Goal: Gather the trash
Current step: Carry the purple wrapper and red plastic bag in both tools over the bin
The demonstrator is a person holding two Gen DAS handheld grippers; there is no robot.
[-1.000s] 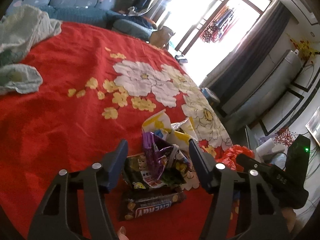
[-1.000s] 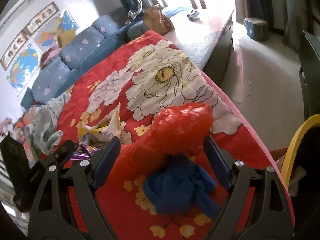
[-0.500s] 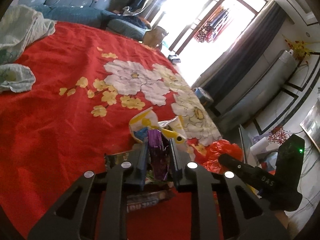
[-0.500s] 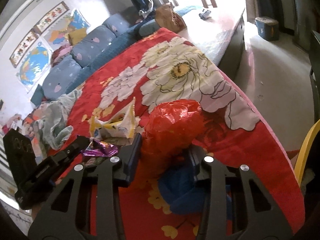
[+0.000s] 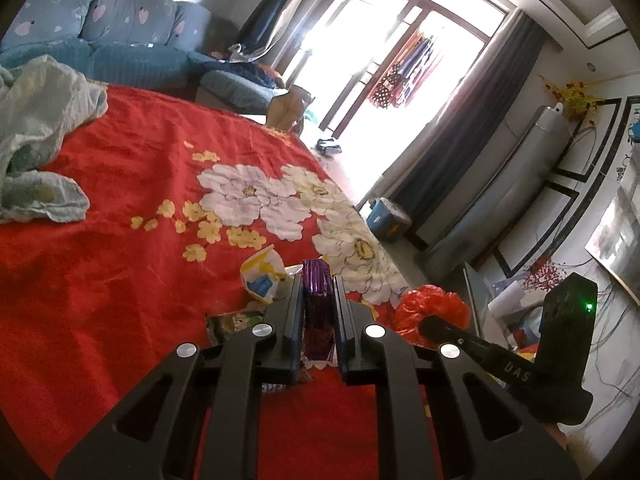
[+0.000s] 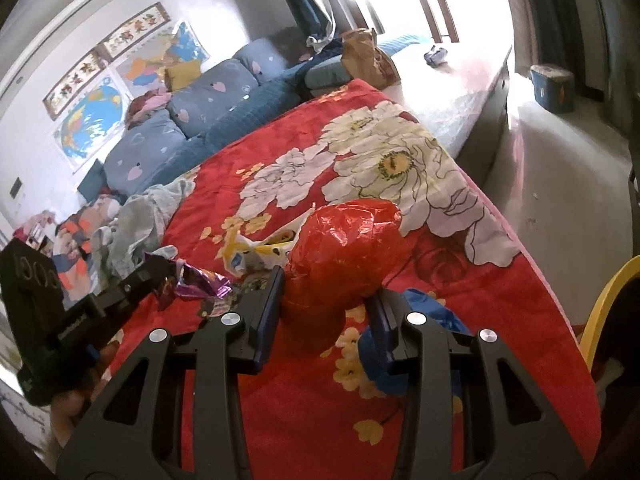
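Trash lies scattered near the edge of the red flowered blanket (image 5: 120,288), and both claws already have a piece. Farthest left, a dark printed wrapper (image 5: 230,322) lies flat on the cloth, half hidden behind the left gripper (image 5: 317,292); flat like that it looks awkward to pinch and would want taking by a raised edge. Just beyond it sits a crumpled yellow and white packet (image 5: 262,278), puffed up and easy to catch by a fold. The left gripper has its jaws drawn nearly together on a purple foil wrapper (image 5: 317,300), which stands upright between the pads with its top poking out past the tips. Foil like this weighs next to nothing and crushes without harm, but it is slick, so I judge a deep grip across the middle safer than one at the tip.

Further right, the right gripper (image 6: 328,304) is partly closed around the neck of a red plastic bag (image 6: 344,248), its ballooned top bulging above the pads. It looks light, soft and springy; the gathered neck seems the sound place to hold it. A blue bag (image 6: 444,320) lies crumpled just behind the right finger, untouched.
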